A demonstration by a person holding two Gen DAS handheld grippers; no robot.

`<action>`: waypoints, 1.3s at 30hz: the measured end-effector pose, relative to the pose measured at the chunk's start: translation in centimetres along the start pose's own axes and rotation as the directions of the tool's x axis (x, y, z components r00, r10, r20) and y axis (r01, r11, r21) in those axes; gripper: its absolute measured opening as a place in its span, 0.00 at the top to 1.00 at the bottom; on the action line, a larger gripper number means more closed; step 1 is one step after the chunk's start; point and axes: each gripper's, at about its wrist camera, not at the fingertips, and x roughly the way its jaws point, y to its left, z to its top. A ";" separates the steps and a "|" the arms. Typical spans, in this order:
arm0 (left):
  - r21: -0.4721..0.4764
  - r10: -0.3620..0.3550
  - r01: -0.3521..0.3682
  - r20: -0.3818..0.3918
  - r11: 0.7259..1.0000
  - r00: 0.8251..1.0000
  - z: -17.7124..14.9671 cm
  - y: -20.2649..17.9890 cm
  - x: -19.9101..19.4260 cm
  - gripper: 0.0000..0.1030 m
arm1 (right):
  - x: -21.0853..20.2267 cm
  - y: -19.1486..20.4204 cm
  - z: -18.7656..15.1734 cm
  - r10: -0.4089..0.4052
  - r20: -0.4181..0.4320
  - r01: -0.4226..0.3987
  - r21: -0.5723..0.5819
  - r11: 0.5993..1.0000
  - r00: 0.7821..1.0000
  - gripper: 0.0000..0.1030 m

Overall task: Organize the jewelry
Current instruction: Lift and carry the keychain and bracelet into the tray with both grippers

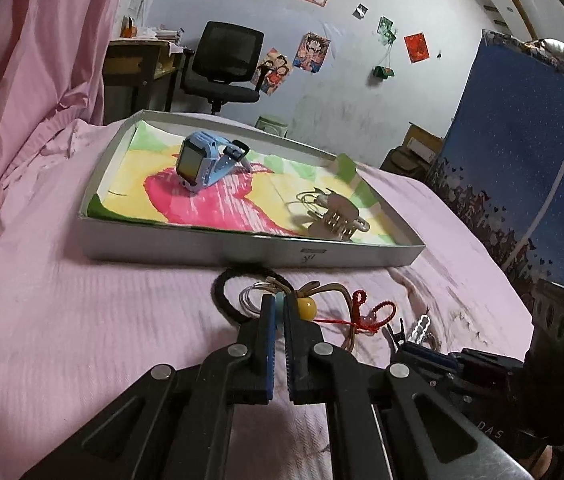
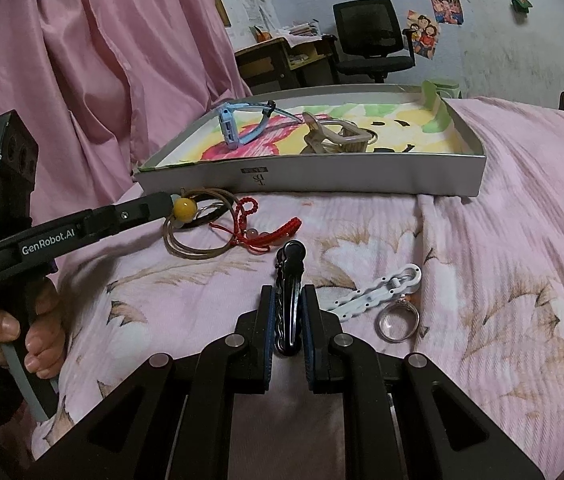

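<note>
My left gripper (image 1: 279,300) is shut on a pale blue bead of a brown cord bracelet (image 2: 197,240) with a yellow bead (image 1: 306,307), which lies on the pink bedspread just in front of the tray. A black hair tie (image 1: 227,286) and a red cord bracelet (image 2: 257,226) lie tangled beside it. My right gripper (image 2: 288,292) is shut on a black hair clip (image 2: 290,264) that rests on the bed. A white clip (image 2: 382,288) and a silver ring (image 2: 398,318) lie to its right. The grey tray (image 1: 241,246) holds a blue watch (image 1: 201,164) and a beige hair claw (image 1: 334,216).
A pink curtain (image 2: 81,60) hangs at the left, close to the tray. A person's hand (image 2: 21,328) holds the left gripper's handle. A blue fabric wardrobe (image 1: 522,140) stands at the right. A desk and a black office chair (image 1: 225,64) stand behind the bed.
</note>
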 end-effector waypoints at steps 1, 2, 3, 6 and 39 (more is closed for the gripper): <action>-0.003 0.000 0.000 0.000 1.000 1.000 0.0 0.1 0.0 0.96 | -0.2 -0.1 -0.1 0.000 0.002 0.000 0.001 1.000 1.000 0.89; -0.005 0.001 -0.001 0.003 1.000 1.000 -0.1 0.1 -0.1 0.96 | -0.3 -0.2 -0.2 0.000 0.005 0.000 0.003 1.000 1.000 0.89; -0.008 0.005 -0.005 0.011 1.000 1.000 -0.1 0.2 -0.3 0.96 | -0.4 -0.2 -0.2 0.001 0.009 -0.001 0.006 1.000 1.000 0.89; -0.011 0.011 -0.010 0.045 1.000 0.999 -0.3 0.2 -1.2 0.96 | -0.8 -0.3 -0.3 0.002 0.019 -0.002 0.006 1.000 1.000 0.89; 0.083 0.179 -0.238 0.439 0.968 0.881 6.6 -3.0 -2.1 0.96 | -3.0 1.5 11.5 0.008 0.458 0.035 -0.086 0.996 0.889 0.89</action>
